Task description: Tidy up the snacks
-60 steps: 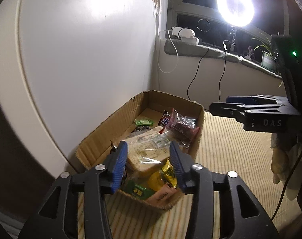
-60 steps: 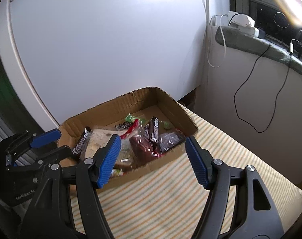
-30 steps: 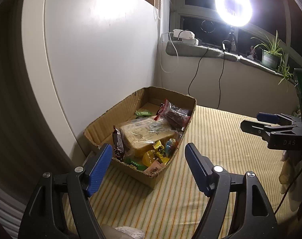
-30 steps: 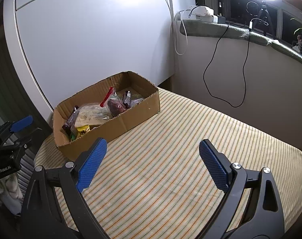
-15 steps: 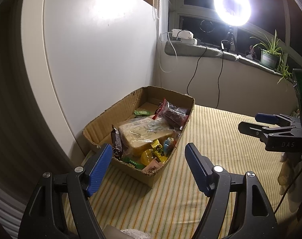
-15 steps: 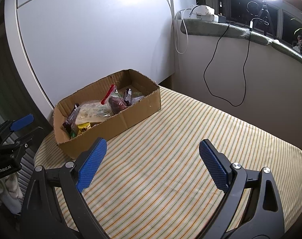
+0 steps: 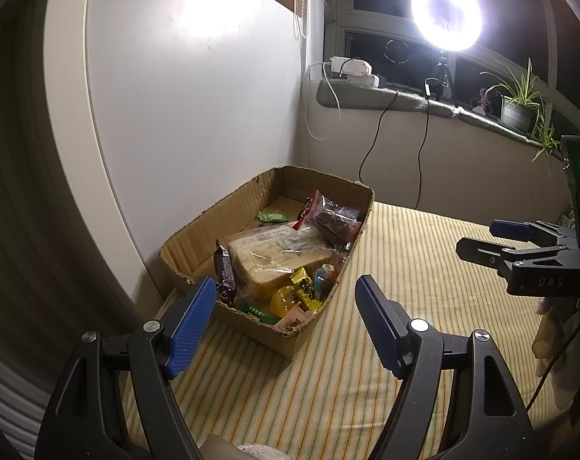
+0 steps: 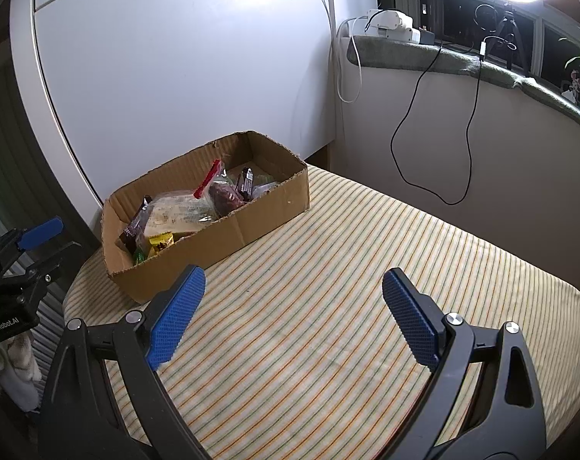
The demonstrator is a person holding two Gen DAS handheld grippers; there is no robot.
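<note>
An open cardboard box [image 7: 228, 207] stands on the striped table against the white wall; it also shows in the right wrist view [image 8: 251, 218]. It holds several snacks: a large clear bag of pale biscuits [image 7: 278, 253], a red-topped bag of dark fruit [image 7: 334, 220], a dark bar [image 7: 224, 268], yellow sweets [image 7: 303, 291] and a green packet [image 7: 271, 215]. My left gripper [image 7: 286, 326] is open and empty, a short way in front of the box. My right gripper [image 8: 294, 318] is open and empty over bare cloth, further from the box.
The striped tablecloth [image 8: 347, 268] covers the table to its edges. A white panel [image 7: 194, 115] stands behind the box. A windowsill [image 8: 443, 57] with cables, a ring light [image 7: 445, 15] and a potted plant [image 7: 516, 103] runs along the back.
Both grippers have drawn back from the box since two seconds ago, and the left opened wide. In the last half second almost nothing has moved.
</note>
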